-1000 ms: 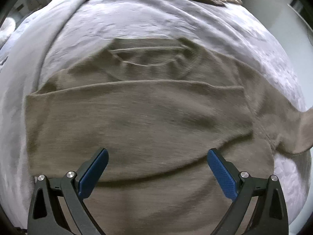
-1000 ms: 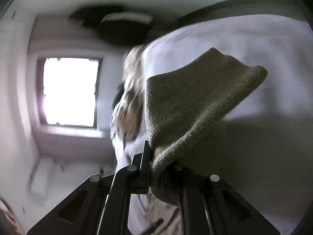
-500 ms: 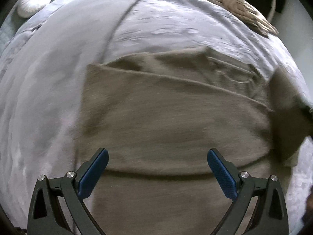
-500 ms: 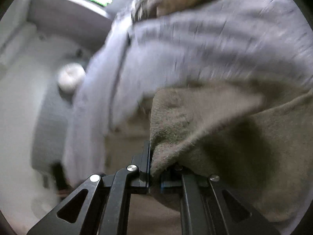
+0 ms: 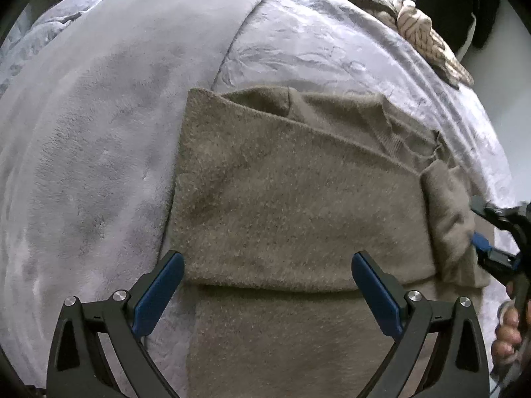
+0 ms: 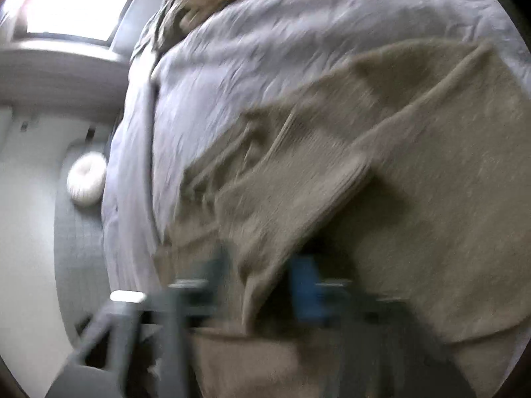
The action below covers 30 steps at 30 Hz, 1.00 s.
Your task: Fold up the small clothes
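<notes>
Right now a taupe sweater (image 5: 298, 199) is lying spread on a grey blanket (image 5: 99, 132) that is covering the bed, with its body folded over so that a straight fold edge is running across the near part and a lower layer is showing beneath it towards the near edge of the bed. The neckline is sitting towards the far right of the garment, partly tucked under the folded layer.

The left gripper (image 5: 268, 295) is hanging over the near part of the sweater with its blue pads (image 5: 159, 293) standing wide apart, gripping nothing; the knit is lying flat beneath them.

The right gripper (image 6: 262, 285) is pinching a sleeve (image 6: 292, 205) of the sweater, its jaws closed tight on the cloth, and the sleeve is draping across the right side of the body. In the left wrist view this gripper is coming in at the sweater's right edge, with a person's fingers (image 5: 506, 331) curling round its handle. The right wrist view is badly blurred, so finer detail of the grip is hard to make out.

A knitted beige throw (image 5: 415, 23) is lying at the far right corner of the bed. A round white cushion (image 6: 87, 179) is sitting on the floor beside the bed.
</notes>
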Each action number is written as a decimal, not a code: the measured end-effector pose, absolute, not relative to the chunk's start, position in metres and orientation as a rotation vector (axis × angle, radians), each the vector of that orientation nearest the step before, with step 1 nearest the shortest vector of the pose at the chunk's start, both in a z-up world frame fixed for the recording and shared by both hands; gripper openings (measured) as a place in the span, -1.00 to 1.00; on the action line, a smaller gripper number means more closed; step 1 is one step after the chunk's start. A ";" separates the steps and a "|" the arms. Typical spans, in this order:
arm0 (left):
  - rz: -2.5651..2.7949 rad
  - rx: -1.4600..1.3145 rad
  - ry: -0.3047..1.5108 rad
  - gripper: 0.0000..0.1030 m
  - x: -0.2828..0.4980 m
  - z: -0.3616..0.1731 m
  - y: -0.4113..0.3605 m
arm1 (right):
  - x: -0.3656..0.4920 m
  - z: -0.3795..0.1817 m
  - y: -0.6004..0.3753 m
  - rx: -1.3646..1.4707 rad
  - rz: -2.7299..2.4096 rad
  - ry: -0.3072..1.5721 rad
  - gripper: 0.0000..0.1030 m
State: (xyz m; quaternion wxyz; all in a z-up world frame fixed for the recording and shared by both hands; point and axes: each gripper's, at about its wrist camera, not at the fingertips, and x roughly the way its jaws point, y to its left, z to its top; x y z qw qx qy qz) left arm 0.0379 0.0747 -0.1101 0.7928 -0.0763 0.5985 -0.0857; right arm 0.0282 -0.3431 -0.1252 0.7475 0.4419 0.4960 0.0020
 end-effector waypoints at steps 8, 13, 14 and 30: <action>-0.207 -0.192 1.251 0.96 0.044 -0.099 0.092 | 0.066 -0.095 -0.234 0.586 0.289 1.134 -0.86; -0.221 -0.274 1.262 0.96 0.049 -0.102 0.103 | 0.052 -0.120 -0.179 0.392 0.358 1.312 -0.65; -0.224 -0.283 1.264 0.96 0.050 -0.103 0.103 | 0.046 -0.124 -0.176 0.382 0.361 1.330 -0.63; -0.398 -0.262 1.366 -0.07 0.069 -0.134 0.027 | -0.104 -0.142 -0.392 1.177 -0.155 1.117 -0.09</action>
